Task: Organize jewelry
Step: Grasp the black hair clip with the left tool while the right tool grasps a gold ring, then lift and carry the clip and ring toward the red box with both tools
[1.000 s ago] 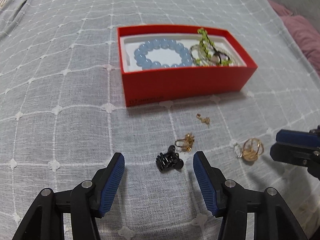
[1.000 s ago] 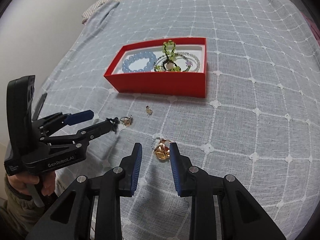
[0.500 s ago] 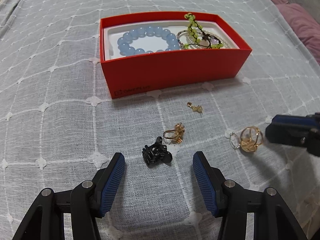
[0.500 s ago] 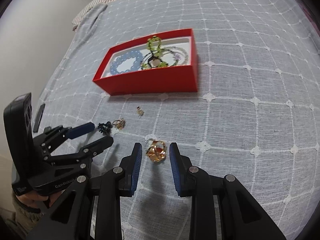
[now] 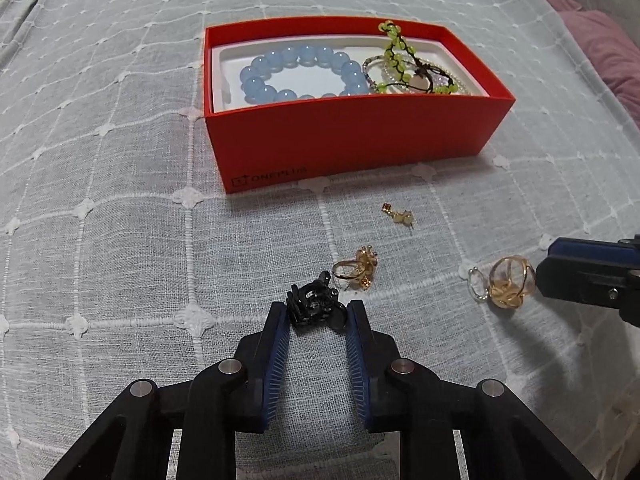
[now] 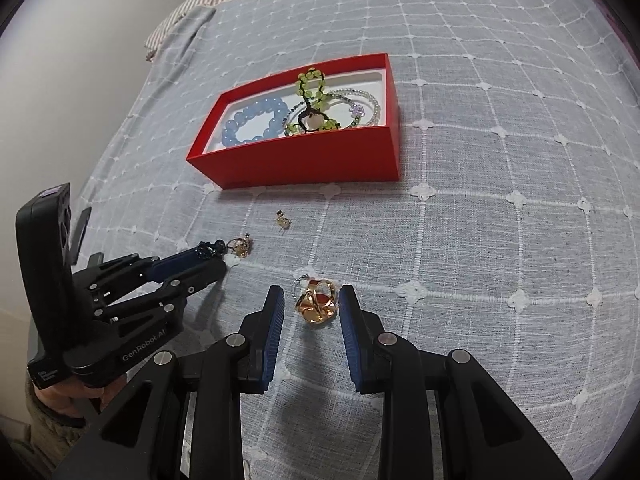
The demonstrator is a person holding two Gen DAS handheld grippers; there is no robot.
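I think I am working in a bedroom at home. A big soft bed fills the frame, covered by a gray blanket [image 6: 480, 160] with white squares. At the upper left I see a striped pillow [image 6: 224, 0] by a white wall [image 6: 60, 60]. A pink cushion [image 5: 604, 44] sits at the upper right.

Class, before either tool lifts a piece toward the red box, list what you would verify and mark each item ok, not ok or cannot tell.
1. Left tool closed on the small black claw hair clip: ok.
2. Right tool fingers flank the large gold ring: ok.
3. Right tool gripping that ring: not ok, gaps show.
4. Open red cardboard box has free white floor: ok.
5. Thin silver hoop separate from the ring: cannot tell.
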